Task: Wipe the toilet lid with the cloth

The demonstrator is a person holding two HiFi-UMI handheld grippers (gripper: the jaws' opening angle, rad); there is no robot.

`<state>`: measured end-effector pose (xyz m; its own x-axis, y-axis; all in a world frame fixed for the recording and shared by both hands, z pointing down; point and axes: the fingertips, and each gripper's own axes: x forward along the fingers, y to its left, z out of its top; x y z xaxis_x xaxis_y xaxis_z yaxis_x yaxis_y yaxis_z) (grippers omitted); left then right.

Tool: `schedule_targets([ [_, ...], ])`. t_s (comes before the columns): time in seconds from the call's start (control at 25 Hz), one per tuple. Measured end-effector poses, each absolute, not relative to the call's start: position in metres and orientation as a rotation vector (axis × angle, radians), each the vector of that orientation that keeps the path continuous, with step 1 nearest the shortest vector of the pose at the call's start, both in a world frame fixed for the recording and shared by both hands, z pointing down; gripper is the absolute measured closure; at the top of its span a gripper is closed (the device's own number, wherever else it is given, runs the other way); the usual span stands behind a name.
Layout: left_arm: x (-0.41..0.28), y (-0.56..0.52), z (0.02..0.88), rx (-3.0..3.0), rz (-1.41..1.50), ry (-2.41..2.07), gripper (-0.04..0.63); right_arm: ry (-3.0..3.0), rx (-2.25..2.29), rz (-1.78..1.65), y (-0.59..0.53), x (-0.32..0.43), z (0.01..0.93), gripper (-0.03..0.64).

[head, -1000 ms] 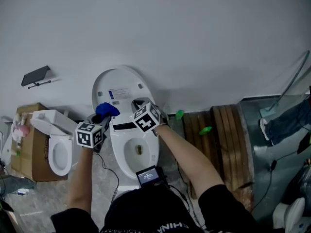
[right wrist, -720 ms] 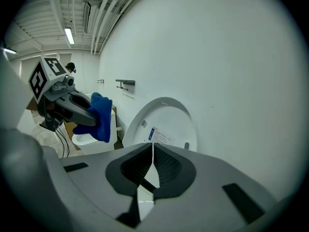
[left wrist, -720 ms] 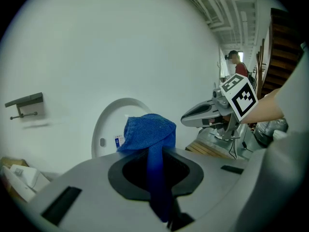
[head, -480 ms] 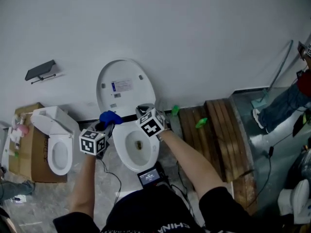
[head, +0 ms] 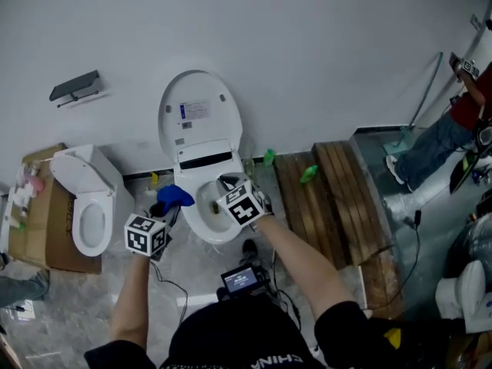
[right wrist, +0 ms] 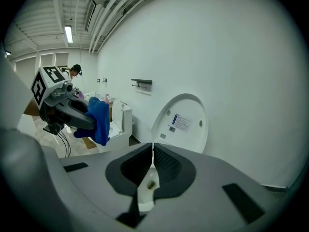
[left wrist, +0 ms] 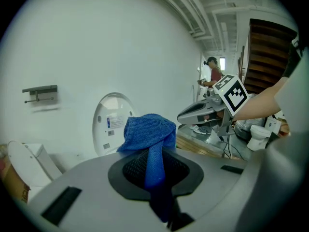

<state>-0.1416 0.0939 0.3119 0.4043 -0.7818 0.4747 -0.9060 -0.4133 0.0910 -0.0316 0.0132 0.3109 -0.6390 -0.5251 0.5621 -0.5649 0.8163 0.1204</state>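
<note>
A white toilet stands against the wall with its lid (head: 198, 118) raised above the open bowl (head: 206, 215). My left gripper (head: 165, 204) is shut on a bunched blue cloth (head: 174, 196) just left of the bowl's rim and well short of the lid. In the left gripper view the cloth (left wrist: 149, 132) bulges over the jaws, with the lid (left wrist: 111, 122) far behind. My right gripper (head: 224, 181) hovers over the bowl, shut and empty. Its own view shows the closed right gripper (right wrist: 153, 151), the lid (right wrist: 181, 122) ahead, and the cloth (right wrist: 98, 119) off to the left.
A second, smaller toilet (head: 83, 206) sits on a cardboard box (head: 38, 244) at the left. A wooden pallet (head: 327, 202) lies to the right, with two green items (head: 307, 174) near it. A wall shelf (head: 74, 88), floor cables, a small screen (head: 240, 279) and a bystander (head: 453, 121) are also in view.
Both grippers have drawn back from the raised lid toward the bowl's front. The cloth stays in the left gripper and the right stays shut. The toilet now sits higher in the head view.
</note>
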Motion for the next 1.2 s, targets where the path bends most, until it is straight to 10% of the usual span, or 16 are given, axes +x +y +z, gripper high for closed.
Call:
schedule_targets([
  [1.2,-0.036,0.137,0.302,2.252,0.345,-1.537,0.541,-2.497,0.689,0.076,0.072,0.067,0.306,0.601],
])
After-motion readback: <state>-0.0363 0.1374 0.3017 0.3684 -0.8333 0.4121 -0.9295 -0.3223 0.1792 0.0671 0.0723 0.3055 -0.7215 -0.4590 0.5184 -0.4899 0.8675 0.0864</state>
